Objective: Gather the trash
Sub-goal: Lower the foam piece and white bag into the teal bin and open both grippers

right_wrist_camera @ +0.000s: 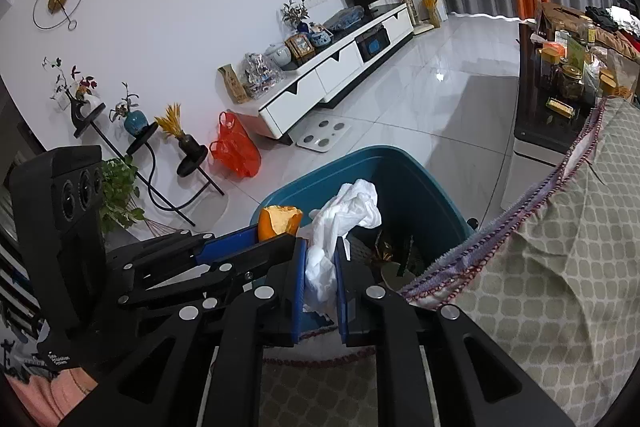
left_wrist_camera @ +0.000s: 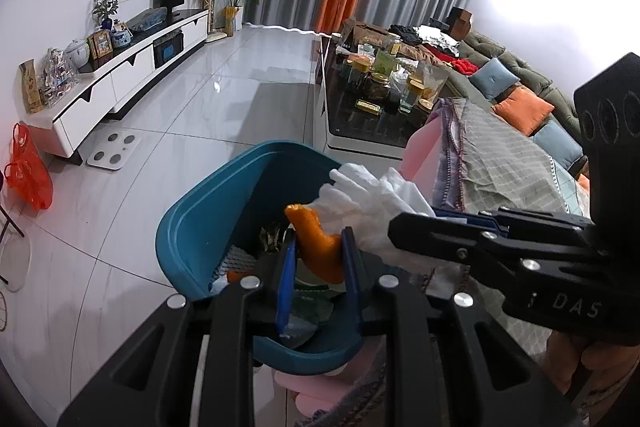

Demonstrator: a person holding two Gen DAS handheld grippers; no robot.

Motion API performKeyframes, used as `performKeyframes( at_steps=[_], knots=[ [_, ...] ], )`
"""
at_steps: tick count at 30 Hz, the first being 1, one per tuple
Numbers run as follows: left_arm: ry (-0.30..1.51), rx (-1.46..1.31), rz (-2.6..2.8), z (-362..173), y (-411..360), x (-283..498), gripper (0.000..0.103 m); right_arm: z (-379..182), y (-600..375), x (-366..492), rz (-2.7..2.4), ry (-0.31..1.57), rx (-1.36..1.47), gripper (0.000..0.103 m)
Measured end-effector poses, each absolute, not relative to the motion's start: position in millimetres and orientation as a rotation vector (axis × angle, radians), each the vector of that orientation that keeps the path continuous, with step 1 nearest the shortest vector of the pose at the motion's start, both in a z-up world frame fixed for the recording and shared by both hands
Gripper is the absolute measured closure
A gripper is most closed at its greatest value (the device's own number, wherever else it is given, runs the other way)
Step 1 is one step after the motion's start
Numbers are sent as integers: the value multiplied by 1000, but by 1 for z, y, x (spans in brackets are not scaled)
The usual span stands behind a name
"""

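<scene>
My left gripper (left_wrist_camera: 318,247) is shut on a piece of orange peel (left_wrist_camera: 318,241) and holds it above the open blue trash bin (left_wrist_camera: 192,227). My right gripper (right_wrist_camera: 322,255) is shut on a crumpled white tissue (right_wrist_camera: 344,215) and holds it over the same bin (right_wrist_camera: 404,167). In the right wrist view the left gripper (right_wrist_camera: 280,233) comes in from the left with the orange peel (right_wrist_camera: 278,221) at its tip. In the left wrist view the right gripper (left_wrist_camera: 404,223) comes in from the right with the tissue (left_wrist_camera: 368,195). Scraps of trash lie inside the bin.
A table with a grey checked cloth (right_wrist_camera: 560,267) stands right of the bin. A dark coffee table (left_wrist_camera: 360,115) with jars, a sofa with cushions (left_wrist_camera: 520,107), a white TV cabinet (left_wrist_camera: 120,79), a bathroom scale (left_wrist_camera: 112,151), a red plastic bag (left_wrist_camera: 28,171) and plant stands (right_wrist_camera: 132,143) surround the tiled floor.
</scene>
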State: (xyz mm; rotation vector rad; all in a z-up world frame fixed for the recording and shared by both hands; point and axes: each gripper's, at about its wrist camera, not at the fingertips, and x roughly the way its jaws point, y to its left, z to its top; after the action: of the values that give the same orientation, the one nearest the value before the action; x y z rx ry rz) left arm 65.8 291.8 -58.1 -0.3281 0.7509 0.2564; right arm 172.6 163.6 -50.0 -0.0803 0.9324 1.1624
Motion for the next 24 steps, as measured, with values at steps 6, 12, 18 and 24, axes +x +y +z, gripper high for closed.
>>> performKeyframes(
  at_steps=[6,12,18,24],
  knots=[
    [771,-347,258,-69,300,72,78,-53,172,177,1144,952,-81,80],
    [788,-375,273,-77,309,75,63,-56,170,187,1098,964,-56,58],
    [752,-360,281,-73,307,64,44,-51,151,191,1088,950,-7,52],
    [658,-324,291,-53,290,39,9,-31,105,176,1061,842,23,34]
  ],
)
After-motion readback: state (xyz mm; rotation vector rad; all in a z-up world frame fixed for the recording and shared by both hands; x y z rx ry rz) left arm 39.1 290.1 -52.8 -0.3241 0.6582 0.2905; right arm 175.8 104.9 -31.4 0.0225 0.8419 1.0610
